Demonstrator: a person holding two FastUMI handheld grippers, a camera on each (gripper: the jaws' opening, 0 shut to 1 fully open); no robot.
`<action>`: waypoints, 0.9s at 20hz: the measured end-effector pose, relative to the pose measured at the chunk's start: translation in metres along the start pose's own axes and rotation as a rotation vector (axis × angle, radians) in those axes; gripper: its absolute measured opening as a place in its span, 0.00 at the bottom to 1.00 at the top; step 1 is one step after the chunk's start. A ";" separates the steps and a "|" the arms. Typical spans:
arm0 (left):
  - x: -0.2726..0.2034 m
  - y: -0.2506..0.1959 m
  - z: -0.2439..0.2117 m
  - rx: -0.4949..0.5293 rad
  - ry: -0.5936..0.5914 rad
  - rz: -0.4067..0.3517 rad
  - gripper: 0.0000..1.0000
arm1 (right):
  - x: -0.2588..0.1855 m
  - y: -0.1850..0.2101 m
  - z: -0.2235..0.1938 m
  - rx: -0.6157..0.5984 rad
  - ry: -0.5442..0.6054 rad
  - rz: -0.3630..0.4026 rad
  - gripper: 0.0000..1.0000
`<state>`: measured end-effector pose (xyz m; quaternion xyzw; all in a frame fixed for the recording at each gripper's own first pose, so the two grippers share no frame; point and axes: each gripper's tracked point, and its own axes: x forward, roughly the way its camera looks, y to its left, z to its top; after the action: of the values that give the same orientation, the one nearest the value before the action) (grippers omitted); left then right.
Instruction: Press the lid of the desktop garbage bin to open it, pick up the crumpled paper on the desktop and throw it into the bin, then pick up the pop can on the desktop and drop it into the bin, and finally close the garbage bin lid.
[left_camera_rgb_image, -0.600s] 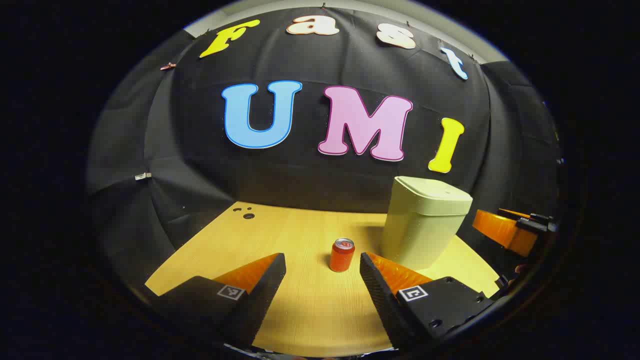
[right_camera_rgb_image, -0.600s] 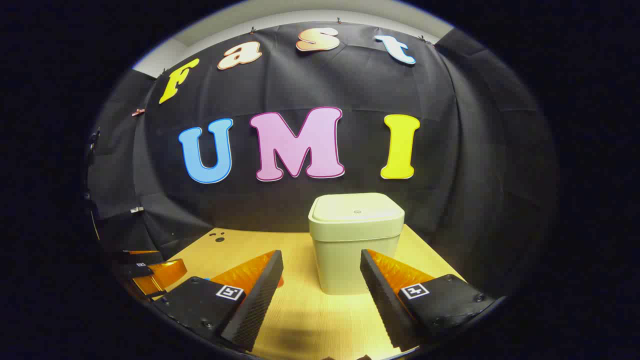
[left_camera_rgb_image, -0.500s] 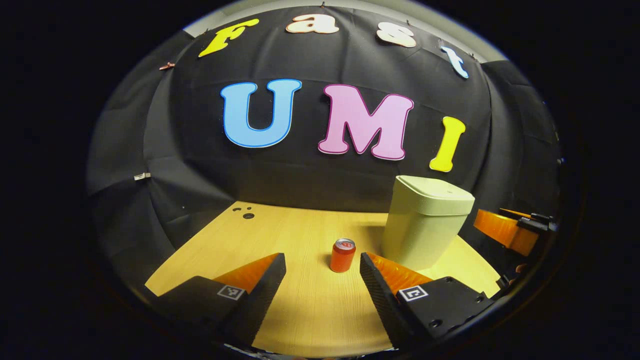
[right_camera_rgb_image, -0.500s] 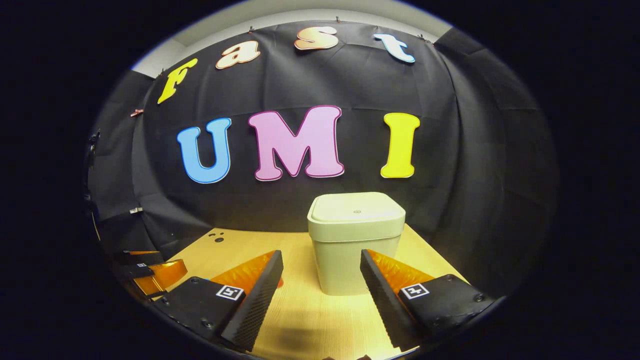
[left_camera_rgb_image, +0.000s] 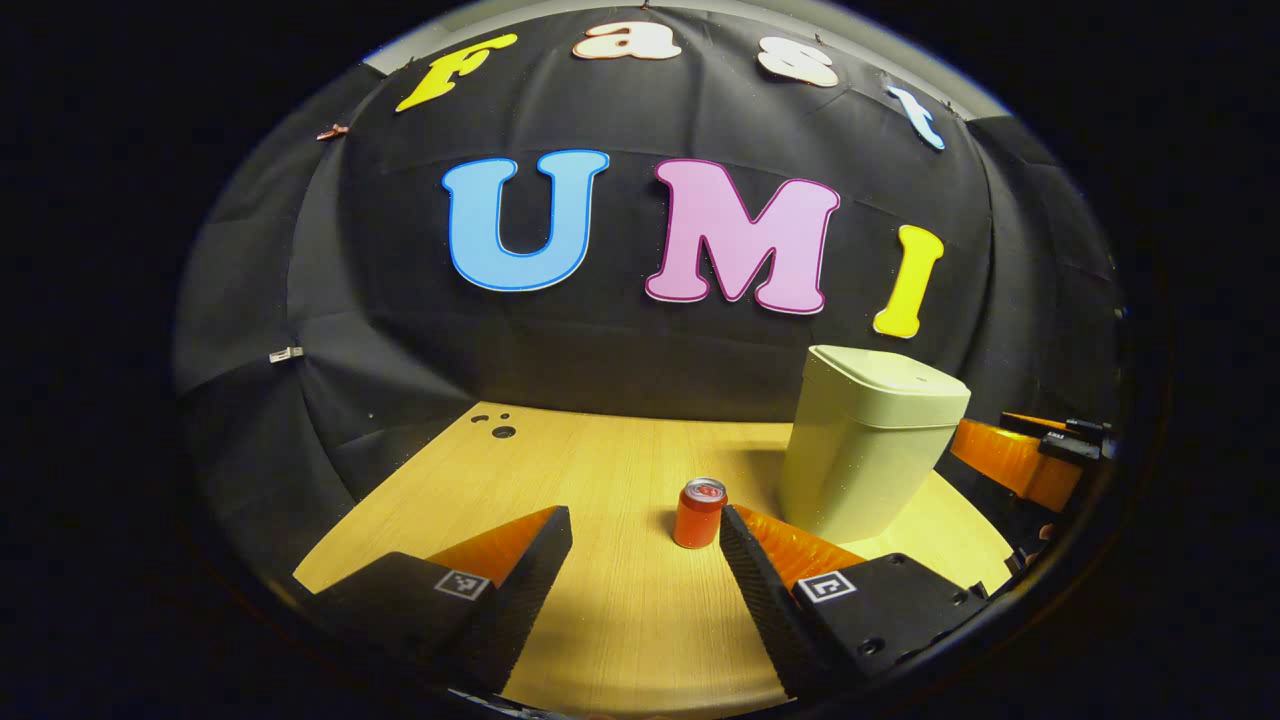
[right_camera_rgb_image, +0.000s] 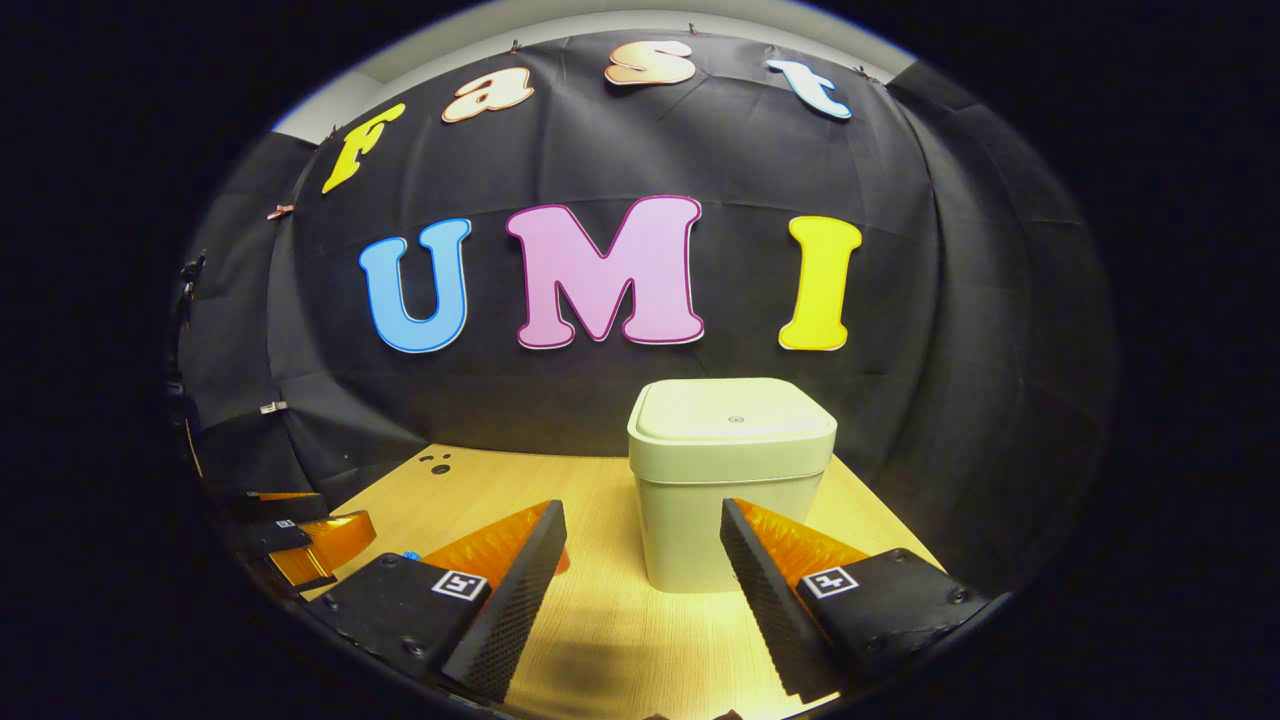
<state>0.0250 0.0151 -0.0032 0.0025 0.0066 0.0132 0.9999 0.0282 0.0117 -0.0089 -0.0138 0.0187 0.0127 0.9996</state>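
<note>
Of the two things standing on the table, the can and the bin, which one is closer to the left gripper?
The red can. In the left gripper view it stands just ahead of the left gripper, near its right finger, while the pale green bin stands farther back and to the right.

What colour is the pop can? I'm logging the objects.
Red-orange with a silver top; the pop can shows best in the left gripper view.

bare table (left_camera_rgb_image: 600, 620) is lying open ahead of the left claw (left_camera_rgb_image: 645, 560), with the pop can (left_camera_rgb_image: 699, 513) standing beside the bin (right_camera_rgb_image: 730, 480), which is blocking the right claw (right_camera_rgb_image: 640, 560).
</note>
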 end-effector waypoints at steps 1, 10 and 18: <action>0.002 0.002 -0.002 -0.005 0.004 0.003 0.95 | 0.001 0.000 -0.002 -0.002 0.004 -0.001 0.98; 0.016 0.007 -0.009 -0.016 0.031 -0.004 0.96 | 0.016 0.002 -0.007 -0.011 0.029 -0.014 0.98; 0.031 0.004 -0.007 -0.001 0.033 -0.027 0.96 | 0.025 0.001 -0.007 -0.012 0.037 -0.025 0.98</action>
<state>0.0553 0.0196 -0.0101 0.0019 0.0229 -0.0001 0.9997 0.0530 0.0135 -0.0172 -0.0204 0.0370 -0.0001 0.9991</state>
